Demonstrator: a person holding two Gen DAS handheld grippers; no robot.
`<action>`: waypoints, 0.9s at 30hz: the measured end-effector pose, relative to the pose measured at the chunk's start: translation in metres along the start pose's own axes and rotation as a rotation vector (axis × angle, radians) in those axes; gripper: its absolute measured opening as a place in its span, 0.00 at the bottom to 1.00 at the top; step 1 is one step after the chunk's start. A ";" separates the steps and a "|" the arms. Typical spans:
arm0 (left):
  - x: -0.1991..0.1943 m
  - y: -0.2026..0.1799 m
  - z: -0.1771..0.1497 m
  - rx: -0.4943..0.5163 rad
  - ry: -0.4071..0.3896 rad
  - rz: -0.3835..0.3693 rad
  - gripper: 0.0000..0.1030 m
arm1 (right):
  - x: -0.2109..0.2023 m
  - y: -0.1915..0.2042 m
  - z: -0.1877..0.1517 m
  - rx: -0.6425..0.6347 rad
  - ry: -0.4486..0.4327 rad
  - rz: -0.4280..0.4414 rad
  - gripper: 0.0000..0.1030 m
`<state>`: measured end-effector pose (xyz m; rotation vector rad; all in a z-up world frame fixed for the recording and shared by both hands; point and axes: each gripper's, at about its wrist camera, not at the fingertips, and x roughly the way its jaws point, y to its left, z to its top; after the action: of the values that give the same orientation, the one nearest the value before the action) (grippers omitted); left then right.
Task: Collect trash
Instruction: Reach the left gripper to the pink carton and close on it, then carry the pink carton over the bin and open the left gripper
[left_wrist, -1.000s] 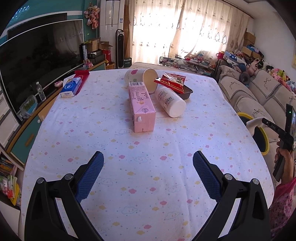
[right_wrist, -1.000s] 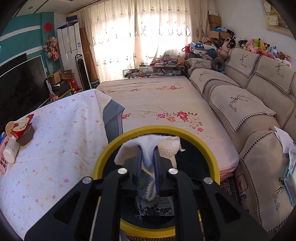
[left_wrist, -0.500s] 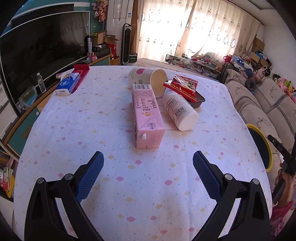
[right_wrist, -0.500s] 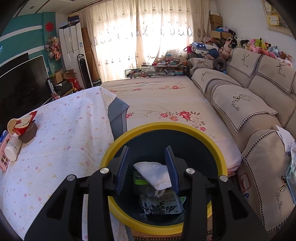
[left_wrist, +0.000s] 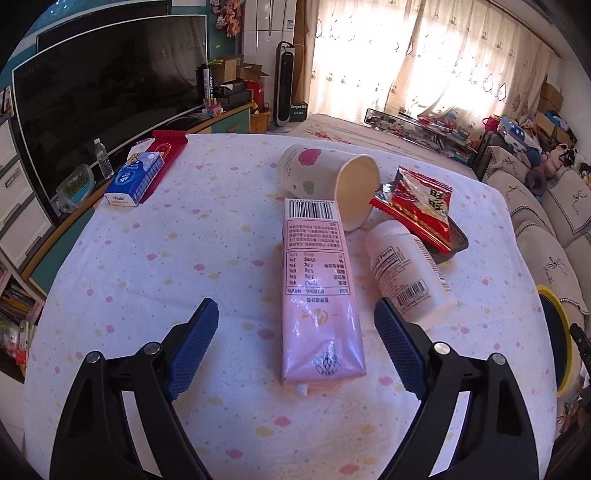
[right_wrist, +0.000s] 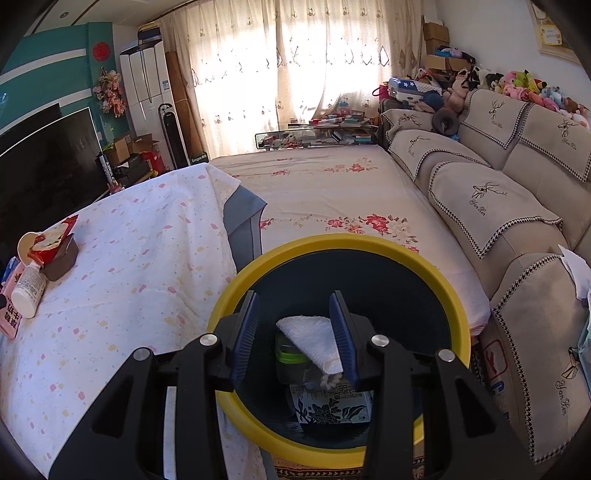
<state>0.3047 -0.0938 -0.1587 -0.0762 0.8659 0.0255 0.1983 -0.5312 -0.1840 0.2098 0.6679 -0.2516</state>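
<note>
Partly hidden things are met first: in the right wrist view a green-lidded container (right_wrist: 290, 352) and a printed packet (right_wrist: 328, 408) inside the yellow-rimmed bin (right_wrist: 332, 243) are covered by a white tissue (right_wrist: 314, 338), and the packet's print cannot be read. At the left edge of that frame the pink carton (right_wrist: 9, 314) is cut off. The right gripper (right_wrist: 293, 334) is seen at lower centre with its jaws spread apart over the bin's mouth; the tissue lies between them, its right edge against or just behind the right pad, and contact cannot be settled. In the left wrist view the left gripper (left_wrist: 295, 343) is held with jaws wide apart and nothing between the pads; the pink carton (left_wrist: 317, 291) lies flat on the tablecloth (left_wrist: 147, 258) at centre frame, its near end reaching in between the fingertips without touching them. A white bottle (left_wrist: 406, 273), a tipped paper cup (left_wrist: 328, 181) and a red snack wrapper (left_wrist: 417, 206) are seen just beyond, upper right of centre.
</note>
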 end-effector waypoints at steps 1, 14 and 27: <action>0.005 -0.001 0.002 0.002 0.009 0.005 0.75 | 0.001 0.000 0.000 0.001 0.001 0.000 0.37; 0.034 -0.008 0.023 0.049 0.046 0.033 0.42 | 0.002 0.000 -0.002 0.002 0.008 0.015 0.37; -0.023 -0.006 -0.015 0.117 -0.013 -0.014 0.36 | -0.010 -0.002 -0.007 0.019 -0.003 0.030 0.37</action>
<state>0.2786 -0.1011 -0.1506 0.0274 0.8517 -0.0381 0.1855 -0.5299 -0.1834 0.2374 0.6589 -0.2299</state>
